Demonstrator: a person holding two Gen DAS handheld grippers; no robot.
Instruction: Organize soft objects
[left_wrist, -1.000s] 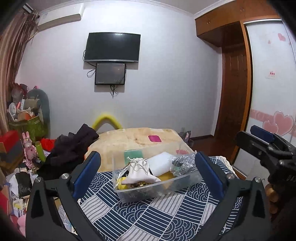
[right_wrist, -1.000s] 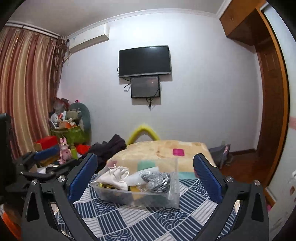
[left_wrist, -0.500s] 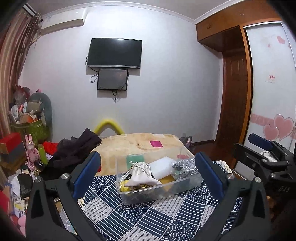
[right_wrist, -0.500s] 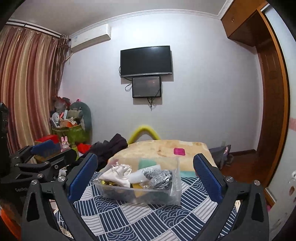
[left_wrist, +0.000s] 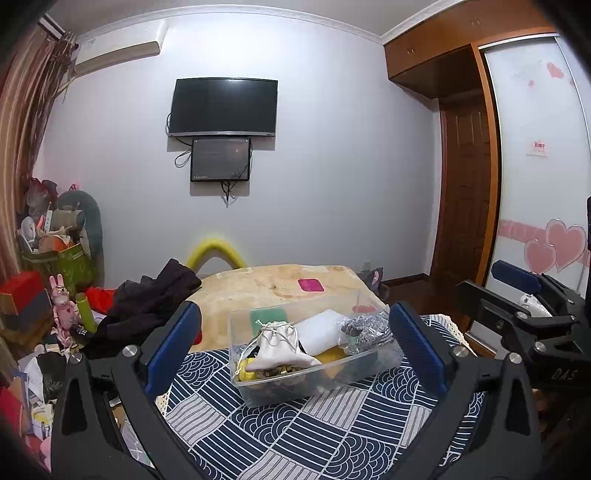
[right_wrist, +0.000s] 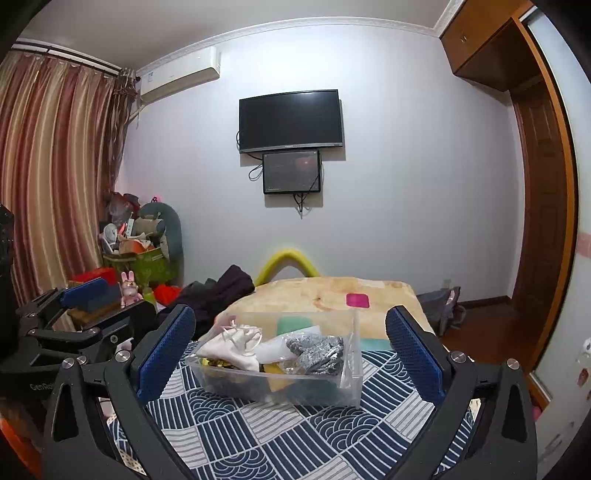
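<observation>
We note both grippers, L (left_wrist: 295, 343) and R (right_wrist: 290, 345), spread wide, empty. Clear bin (left_wrist: 365, 363) sits mid-bed on patterned cover (left_wrist: 295, 435), w/ cream pouch (left_wrist: 277, 349), white pad (left_wrist: 321, 330), possibly grey knit (right_wrist: 314, 349) inside.

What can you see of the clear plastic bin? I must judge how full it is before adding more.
The clear plastic bin is a rectangular, open-topped, see-through box resting flat on the navy patterned cloth. It is heaped above its rim: a cream drawstring pouch, a white pad, a grey sparkly bundle and yellow pieces below. Neither gripper touches it.
</observation>
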